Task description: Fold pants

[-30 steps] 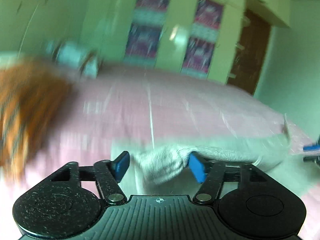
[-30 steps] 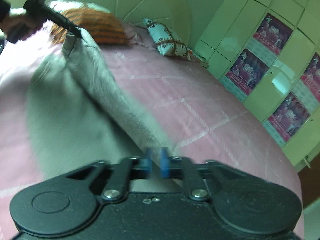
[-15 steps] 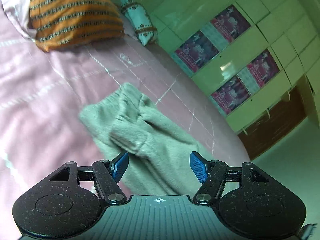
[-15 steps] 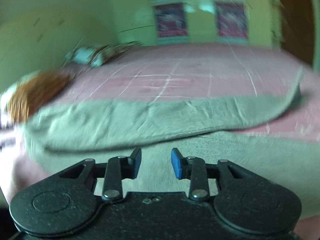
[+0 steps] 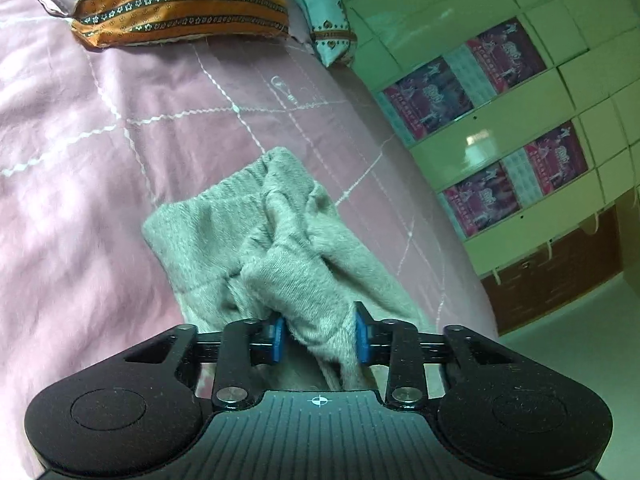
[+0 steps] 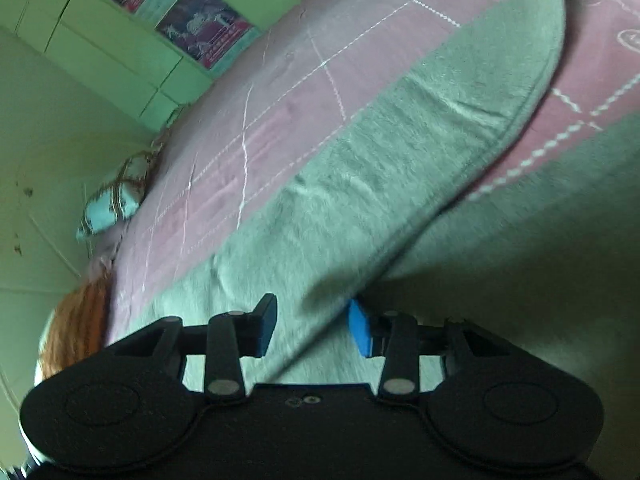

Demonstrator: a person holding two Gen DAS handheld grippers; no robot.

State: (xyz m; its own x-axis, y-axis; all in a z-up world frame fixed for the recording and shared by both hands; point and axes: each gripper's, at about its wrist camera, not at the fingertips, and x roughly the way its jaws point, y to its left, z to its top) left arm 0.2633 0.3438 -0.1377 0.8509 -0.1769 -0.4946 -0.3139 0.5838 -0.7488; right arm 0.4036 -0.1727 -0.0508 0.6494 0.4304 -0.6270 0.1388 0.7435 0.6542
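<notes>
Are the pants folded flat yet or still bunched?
Still bunched: the grey pants lie crumpled on the pink bedsheet, with a thick wad between the left gripper pads.

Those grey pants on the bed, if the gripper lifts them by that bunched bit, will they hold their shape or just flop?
Probably flop: the pants already bunch into soft folds between the left gripper fingers. The fuzzy knit looks easy to grip, unlikely to slip. The unheld length would likely drag across the pink bedspread.

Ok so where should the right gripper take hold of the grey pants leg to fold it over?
Probably the long seamed edge of the pants leg just ahead of the right gripper. That edge lies flat on the bedsheet, so come in low from the side, one finger sliding under.
</notes>
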